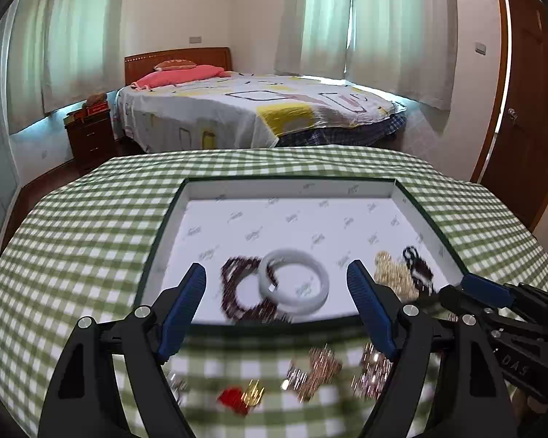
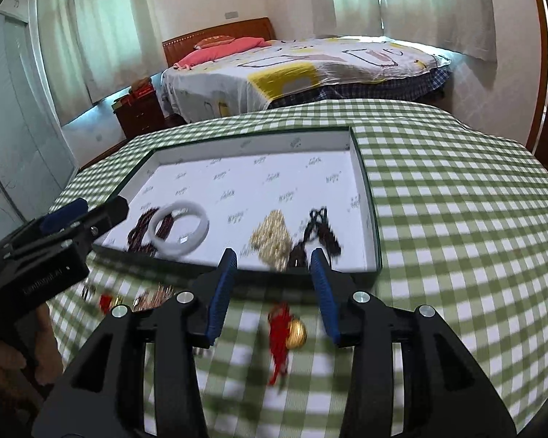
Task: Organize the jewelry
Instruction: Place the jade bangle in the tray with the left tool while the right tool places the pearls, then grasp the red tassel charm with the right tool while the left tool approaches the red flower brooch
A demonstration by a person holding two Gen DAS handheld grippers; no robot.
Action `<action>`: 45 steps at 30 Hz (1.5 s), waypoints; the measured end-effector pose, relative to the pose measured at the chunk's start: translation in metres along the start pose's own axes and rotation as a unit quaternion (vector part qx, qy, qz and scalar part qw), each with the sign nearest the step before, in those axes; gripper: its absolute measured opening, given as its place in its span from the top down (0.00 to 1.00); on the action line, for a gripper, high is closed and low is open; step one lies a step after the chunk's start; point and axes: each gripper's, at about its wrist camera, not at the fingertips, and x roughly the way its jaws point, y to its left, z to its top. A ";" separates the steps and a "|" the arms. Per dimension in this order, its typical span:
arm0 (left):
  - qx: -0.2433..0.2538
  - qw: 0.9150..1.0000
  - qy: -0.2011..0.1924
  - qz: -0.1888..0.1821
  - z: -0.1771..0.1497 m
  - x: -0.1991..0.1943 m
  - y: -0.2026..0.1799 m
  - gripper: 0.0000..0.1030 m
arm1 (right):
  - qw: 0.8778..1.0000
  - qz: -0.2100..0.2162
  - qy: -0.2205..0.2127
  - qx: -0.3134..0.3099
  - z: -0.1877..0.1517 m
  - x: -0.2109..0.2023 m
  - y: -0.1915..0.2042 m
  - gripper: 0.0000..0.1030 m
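Note:
A shallow white-lined box (image 1: 186,197) (image 2: 365,168) lies on the green checked table. In it lie a white bangle (image 1: 294,281) (image 2: 179,231) over a dark red bead bracelet (image 1: 237,284) (image 2: 141,231), a gold chain pile (image 1: 394,273) (image 2: 272,237) and a dark beaded piece (image 1: 416,266) (image 2: 317,233). My left gripper (image 1: 277,284) is open and empty above the box's near edge. My right gripper (image 2: 274,266) is open and empty above a red tassel with a gold bell (image 2: 288,332). Rose-gold chains (image 1: 317,368) and a red-gold charm (image 1: 241,398) lie on the cloth in front of the box.
The table's green checked cloth (image 2: 456,219) extends right of the box. A bed (image 1: 259,109) and a wooden nightstand (image 1: 89,135) stand behind the table. A brown door (image 1: 525,109) is at the right.

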 end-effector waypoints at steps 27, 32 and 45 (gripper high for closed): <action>-0.034 0.997 0.042 0.051 -0.061 -0.022 0.043 0.25 | 0.998 -0.036 0.047 -0.010 -0.032 0.025 0.004 0.60; -0.037 0.997 0.050 0.047 -0.063 -0.018 0.044 0.25 | 0.997 -0.044 0.060 -0.023 -0.031 0.032 0.006 0.61; -0.011 0.998 0.056 0.034 -0.064 -0.008 0.027 0.26 | 0.998 -0.040 0.048 -0.031 -0.043 0.022 0.005 0.80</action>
